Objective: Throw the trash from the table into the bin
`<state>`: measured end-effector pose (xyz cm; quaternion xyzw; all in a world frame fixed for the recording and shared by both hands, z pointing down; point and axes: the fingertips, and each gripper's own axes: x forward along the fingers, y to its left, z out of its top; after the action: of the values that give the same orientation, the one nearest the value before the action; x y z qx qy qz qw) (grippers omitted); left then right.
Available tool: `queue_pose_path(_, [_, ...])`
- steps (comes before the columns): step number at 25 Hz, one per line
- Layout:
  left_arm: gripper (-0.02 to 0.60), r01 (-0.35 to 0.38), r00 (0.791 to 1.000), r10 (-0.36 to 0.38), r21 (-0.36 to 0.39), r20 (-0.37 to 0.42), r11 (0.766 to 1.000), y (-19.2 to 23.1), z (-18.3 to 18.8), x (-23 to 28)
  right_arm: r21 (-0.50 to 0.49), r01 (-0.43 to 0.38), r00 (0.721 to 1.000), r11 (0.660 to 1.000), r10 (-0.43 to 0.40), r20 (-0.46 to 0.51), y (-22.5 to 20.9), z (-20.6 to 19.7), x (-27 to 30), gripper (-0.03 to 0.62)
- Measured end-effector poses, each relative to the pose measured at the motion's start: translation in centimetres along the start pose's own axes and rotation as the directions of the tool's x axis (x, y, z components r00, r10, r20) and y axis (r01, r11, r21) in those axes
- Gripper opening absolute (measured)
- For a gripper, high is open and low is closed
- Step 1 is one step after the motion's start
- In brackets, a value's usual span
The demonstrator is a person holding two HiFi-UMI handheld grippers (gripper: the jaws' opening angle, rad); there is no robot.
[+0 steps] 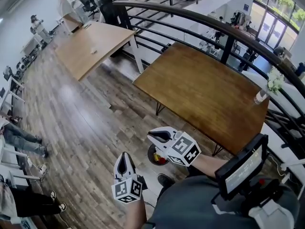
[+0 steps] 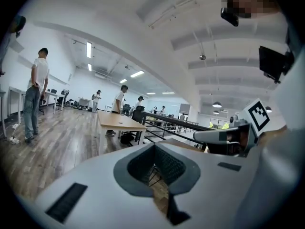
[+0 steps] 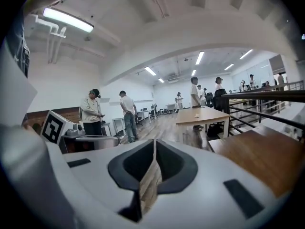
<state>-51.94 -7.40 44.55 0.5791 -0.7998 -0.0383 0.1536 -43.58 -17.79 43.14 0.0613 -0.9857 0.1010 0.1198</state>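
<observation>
Hovering left gripper [image 1: 125, 159]: white two-jaw tool with a marker cube, jaws together on nothing, above the grey-brown plank floor [image 1: 71, 109].
White right gripper [image 1: 155, 136]: jaws also pressed together and empty, just off the near edge of the large brown wooden table [image 1: 205, 89].
Round dark bin [image 1: 153, 157]: on the floor by that edge, partly hidden under the right gripper.
Red and yellow trash [image 1: 160, 160]: inside the bin.
Table's right edge: bottle of white flowers [image 1: 267, 90].
</observation>
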Motion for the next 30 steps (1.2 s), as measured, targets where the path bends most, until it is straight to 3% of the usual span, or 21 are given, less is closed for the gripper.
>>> queue_pose_path(7, [0.009,0.027,0.997,-0.03,0.038,0.067,0.999,-1.5,3.5,-0.6,-0.039,-0.002,0.999,0.999,0.004,0.035,0.3,1.9,-0.9,0.012])
queue_pose_path(17, [0.009,-0.003,0.991,-0.002,0.04,0.134,0.999,-2.5,6.0,-0.3,-0.054,-0.015,0.997,0.998,0.019,0.068,-0.9,3.9,-1.3,0.012])
queue_pose_path(23, [0.009,0.047,0.992,-0.05,0.035,0.12,0.998,-3.2,6.4,0.0,-0.033,-0.027,0.995,0.999,0.03,0.091,-0.6,4.9,-1.1,0.012])
queue_pose_path(30, [0.009,0.018,0.991,-0.03,0.09,0.134,0.996,-3.4,6.9,-0.3,-0.042,-0.027,0.995,0.999,0.031,0.091,-0.4,4.8,-1.2,0.012])
